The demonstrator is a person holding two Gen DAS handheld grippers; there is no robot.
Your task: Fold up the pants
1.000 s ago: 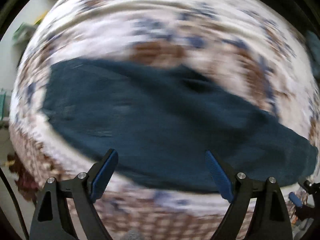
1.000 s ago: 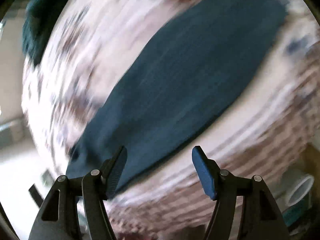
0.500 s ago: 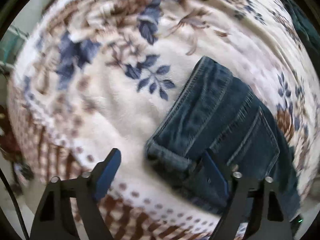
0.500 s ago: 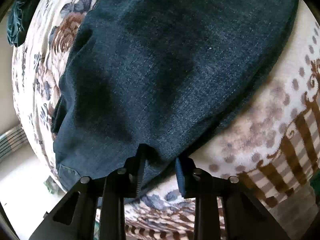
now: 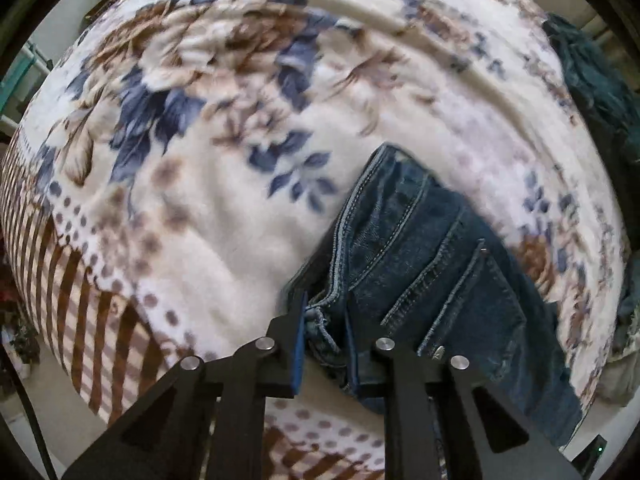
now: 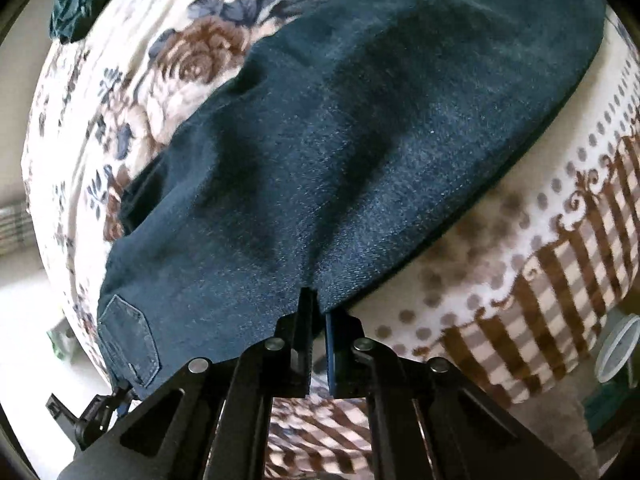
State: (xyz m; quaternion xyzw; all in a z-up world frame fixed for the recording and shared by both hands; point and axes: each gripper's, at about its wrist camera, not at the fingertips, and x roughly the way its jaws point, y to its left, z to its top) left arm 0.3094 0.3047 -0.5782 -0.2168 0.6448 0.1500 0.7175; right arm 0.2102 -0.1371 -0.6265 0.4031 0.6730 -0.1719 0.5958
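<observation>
On the bed's flowered blanket [image 5: 224,248] the jeans [image 6: 360,140] lie flat, and my left gripper [image 5: 325,334] pinches the waistband while my right gripper [image 6: 318,316] clamps the leg's edge, so both ends can lift together for folding.

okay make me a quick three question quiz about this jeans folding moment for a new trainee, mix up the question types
1. True or false: the left gripper is open and hovering clear of the jeans.
2. Multiple choice: the jeans lie on
A. a bare wooden table
B. a floral blanket
C. a tiled floor
3. Fill in: the right gripper is closed on the ____ of the denim.

Key
1. False: its jaws are closed on bunched denim at the waistband end.
2. B
3. edge (the near edge, by the blanket's dotted border).
</observation>
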